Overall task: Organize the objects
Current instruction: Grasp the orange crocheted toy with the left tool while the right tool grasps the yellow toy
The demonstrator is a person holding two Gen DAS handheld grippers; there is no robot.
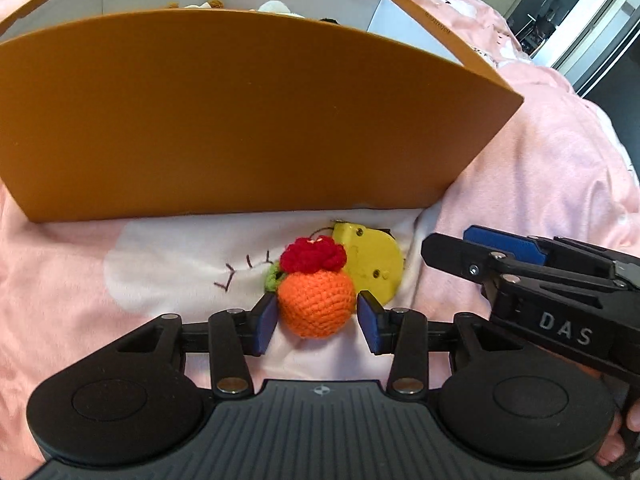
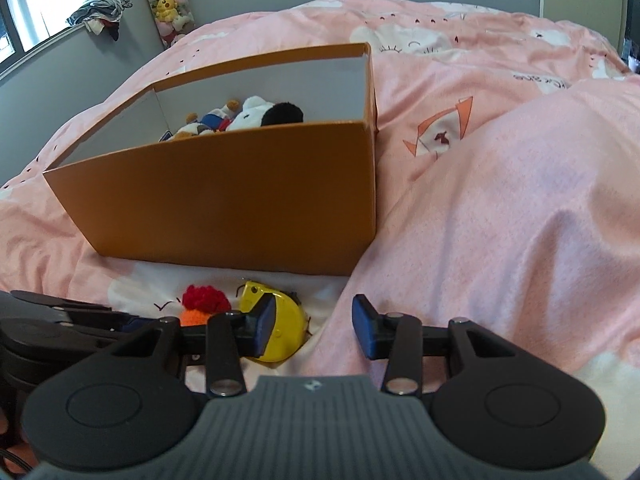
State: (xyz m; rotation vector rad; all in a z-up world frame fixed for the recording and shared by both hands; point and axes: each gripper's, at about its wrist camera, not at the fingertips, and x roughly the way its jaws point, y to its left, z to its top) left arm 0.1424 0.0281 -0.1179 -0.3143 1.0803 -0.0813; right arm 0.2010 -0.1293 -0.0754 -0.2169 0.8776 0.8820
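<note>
Crochet orange lies on the bed, directly between the parted pads of the left hand-held gripper, not yet pinched. Right hand-held gripper, also parted and empty, hovers beside the tape measure, before the box.

Left gripper angled down, jaws apart, right gripper alongside, jaws apart, empty
</note>
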